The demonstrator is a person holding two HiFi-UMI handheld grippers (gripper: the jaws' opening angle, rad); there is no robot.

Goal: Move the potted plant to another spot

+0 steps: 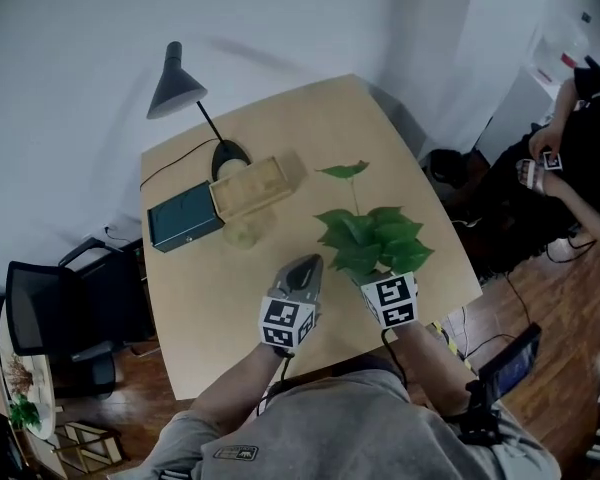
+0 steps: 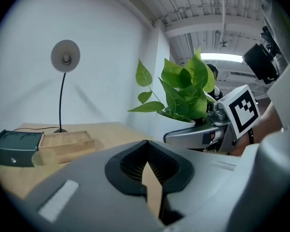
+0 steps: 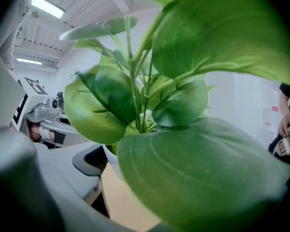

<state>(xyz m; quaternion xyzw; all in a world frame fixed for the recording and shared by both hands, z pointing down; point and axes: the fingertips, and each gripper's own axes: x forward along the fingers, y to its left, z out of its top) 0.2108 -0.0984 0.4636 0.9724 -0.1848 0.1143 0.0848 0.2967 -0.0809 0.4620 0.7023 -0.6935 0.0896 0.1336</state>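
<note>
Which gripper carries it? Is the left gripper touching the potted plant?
Apart. Left gripper view: left gripper shut, empty; potted plant sits clear to its right.

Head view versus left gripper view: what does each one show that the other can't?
Only the head view shows the black chair and the wooden floor. Only the left gripper view shows the white pot under the leaves and the ceiling light. Both show the table, the lamp, the wooden tray, the dark box and the plant.
</note>
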